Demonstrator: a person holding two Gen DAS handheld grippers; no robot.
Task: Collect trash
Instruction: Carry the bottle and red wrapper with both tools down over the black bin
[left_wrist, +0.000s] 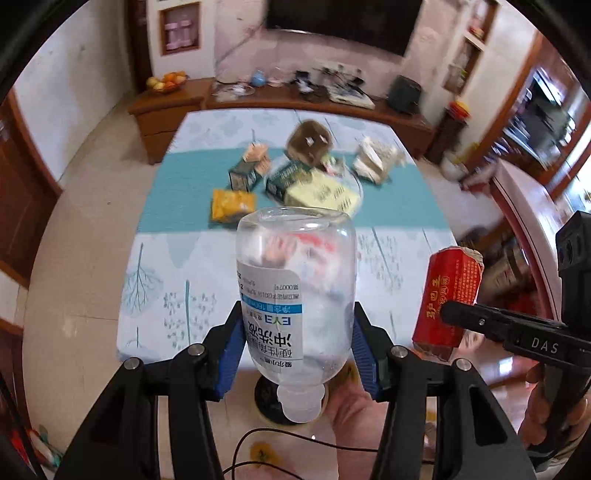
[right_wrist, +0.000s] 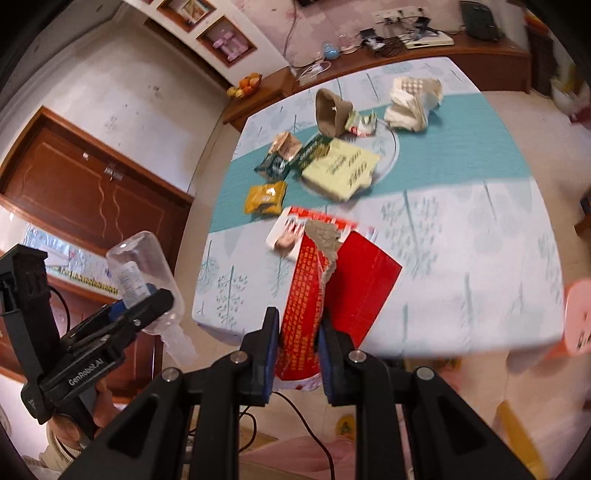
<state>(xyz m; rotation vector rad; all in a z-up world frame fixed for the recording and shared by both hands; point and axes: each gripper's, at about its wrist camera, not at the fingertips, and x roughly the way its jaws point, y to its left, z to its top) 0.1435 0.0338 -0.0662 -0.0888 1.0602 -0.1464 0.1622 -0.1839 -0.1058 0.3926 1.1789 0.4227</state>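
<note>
My left gripper (left_wrist: 297, 350) is shut on a clear plastic bottle (left_wrist: 295, 295) with a white and blue label, held cap-down above the floor near the table's front edge. It also shows in the right wrist view (right_wrist: 147, 280). My right gripper (right_wrist: 297, 354) is shut on a torn red carton (right_wrist: 332, 280), which appears at the right of the left wrist view (left_wrist: 448, 299). More trash lies on the table: a yellow packet (right_wrist: 266, 197), a pale yellow box (right_wrist: 341, 171), green wrappers (right_wrist: 295, 157), a brown paper cup (right_wrist: 330, 110) and crumpled white paper (right_wrist: 412, 103).
The table (right_wrist: 461, 277) has a white and teal patterned cloth. A white and red pack (right_wrist: 286, 232) lies near its front. A wooden sideboard (left_wrist: 177, 110) with a fruit bowl (left_wrist: 166, 83) stands behind. A cable runs on the floor below the grippers.
</note>
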